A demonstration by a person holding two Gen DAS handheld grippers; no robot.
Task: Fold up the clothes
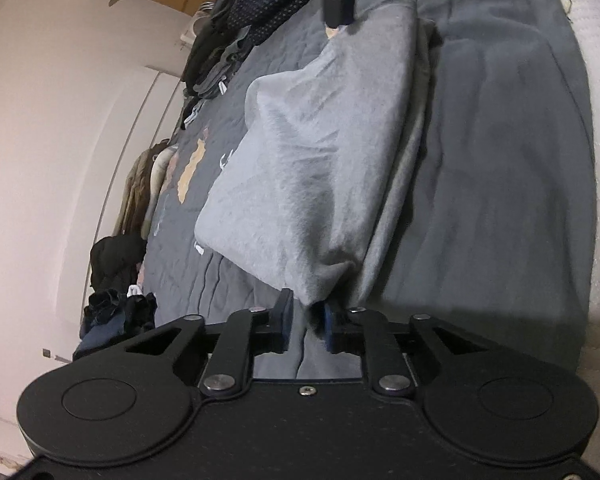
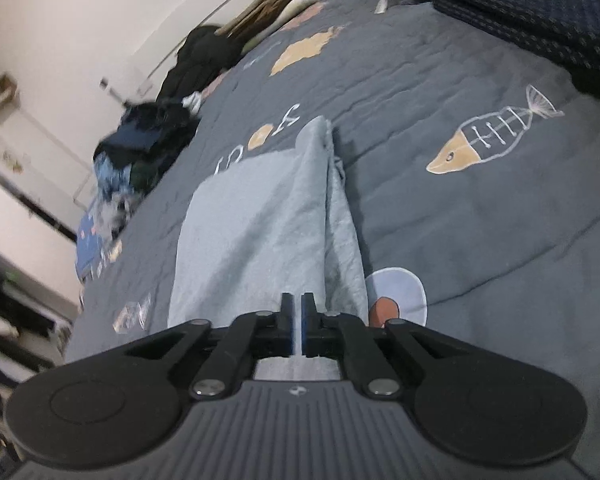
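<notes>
While both tongs clamp it, the light grey garment (image 1: 316,152) lies mid-frame on the bed (image 2: 480,220): left tongs (image 1: 308,322) pinch a bunched corner, right tongs (image 2: 299,326) nip an edge. Dark clothes pile (image 2: 148,140) at left.

Both grippers are matte black: left gripper (image 1: 307,322) with round discs, silver rivets and blue-edged pads, right gripper (image 2: 298,326) with a ribbed grey base.
</notes>
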